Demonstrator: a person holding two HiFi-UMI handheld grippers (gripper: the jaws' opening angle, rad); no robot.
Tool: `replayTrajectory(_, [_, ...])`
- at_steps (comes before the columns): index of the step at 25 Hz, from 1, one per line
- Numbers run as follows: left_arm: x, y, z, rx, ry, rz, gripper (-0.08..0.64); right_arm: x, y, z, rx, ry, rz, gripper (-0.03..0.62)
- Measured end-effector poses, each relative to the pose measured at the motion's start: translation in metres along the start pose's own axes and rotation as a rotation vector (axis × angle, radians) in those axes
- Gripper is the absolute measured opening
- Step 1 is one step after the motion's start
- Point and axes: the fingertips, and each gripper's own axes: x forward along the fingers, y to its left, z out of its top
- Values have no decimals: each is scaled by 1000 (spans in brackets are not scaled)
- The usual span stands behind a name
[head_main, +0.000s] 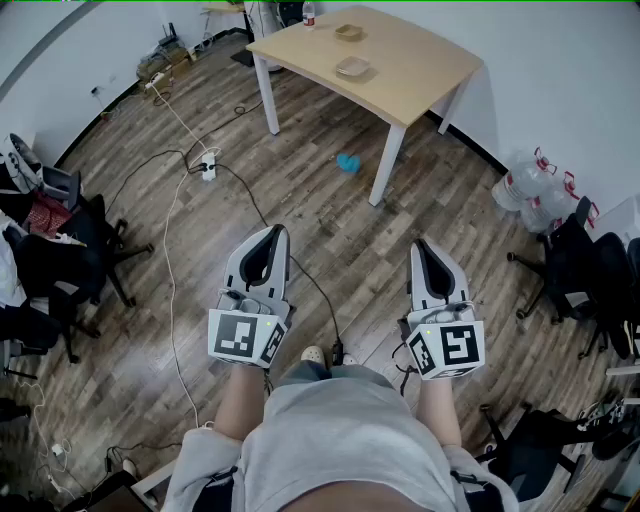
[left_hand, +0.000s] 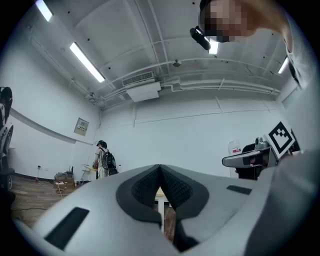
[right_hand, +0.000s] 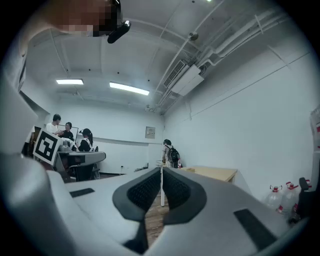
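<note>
Nearest the person's pale grey shirt, the grey-and-white left gripper (head_main: 273, 232) and its twin, the right gripper (head_main: 421, 246), hang side by side in the air over the floor. Each carries a black-and-white marker cube at its back. Both are clenched on nothing: in each gripper view the ribbed dark rubber pads meet at their tips, with only the room beyond them. Nothing is picked up or touched.

Closest to them is a thin black cable (head_main: 316, 293). It lies on the brown wood-plank floor (head_main: 340, 215) below and between the two, apart from both. A white cord (head_main: 171, 270) snakes along the floor towards its left edge, near black office chairs (head_main: 62, 262).

Farther on lies a small bright-blue object (head_main: 348, 163), just before a pale wooden table (head_main: 420, 70) with white legs. Two shallow tan dishes (head_main: 352, 67) sit on it, one near the middle and one by the far edge, well apart from both grippers. Clear plastic water jugs (head_main: 528, 188) stand by the white wall at the floor's right edge.
</note>
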Motion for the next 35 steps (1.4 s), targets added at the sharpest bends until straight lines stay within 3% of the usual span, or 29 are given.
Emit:
replayTrajectory(23, [-10,44,-5,0,-20,-59,14,18,40,-2,1,-30,-73,21])
replayTrajectory(35, [-5,52,1,-8,-50,-77,14,28,45,4,4,-52,-72,21])
